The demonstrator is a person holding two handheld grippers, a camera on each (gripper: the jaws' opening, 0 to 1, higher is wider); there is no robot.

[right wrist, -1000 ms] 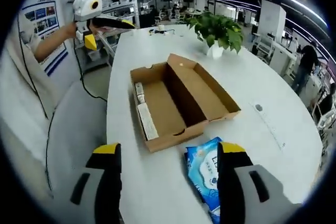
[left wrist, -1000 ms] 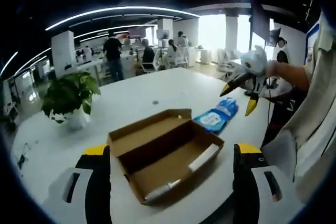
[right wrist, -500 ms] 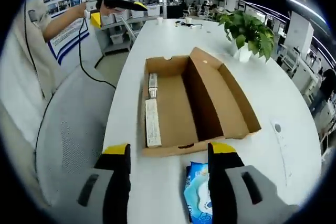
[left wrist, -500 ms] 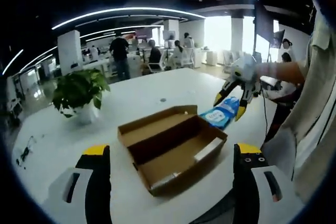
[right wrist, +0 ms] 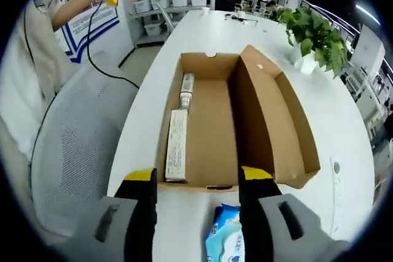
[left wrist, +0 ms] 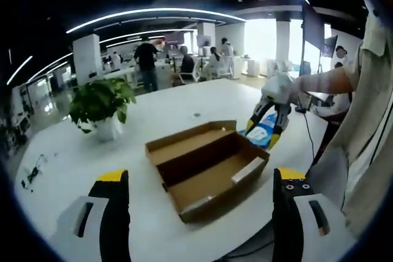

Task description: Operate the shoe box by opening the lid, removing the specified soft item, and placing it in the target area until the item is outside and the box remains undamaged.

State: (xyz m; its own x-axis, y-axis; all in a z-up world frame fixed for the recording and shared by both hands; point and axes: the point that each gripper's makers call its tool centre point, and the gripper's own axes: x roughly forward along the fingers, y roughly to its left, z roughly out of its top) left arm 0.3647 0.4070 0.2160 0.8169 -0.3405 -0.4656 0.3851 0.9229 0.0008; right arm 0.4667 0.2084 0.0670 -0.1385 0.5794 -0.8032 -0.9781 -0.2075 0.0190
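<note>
Open office (left wrist: 184, 59); curved ceiling lights (left wrist: 147, 13)

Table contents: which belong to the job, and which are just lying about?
Job: shoe box, lid open; blue soft pack outside it, between the right gripper jaws; left gripper.
Lying about: potted plant; long white item inside the box.

wipes pack (right wrist: 226, 243): cut off at picture's bottom edge, partly behind right fingers (right wrist: 253, 213) | labels in shoe box (right wrist: 212, 133): too small to read
</note>
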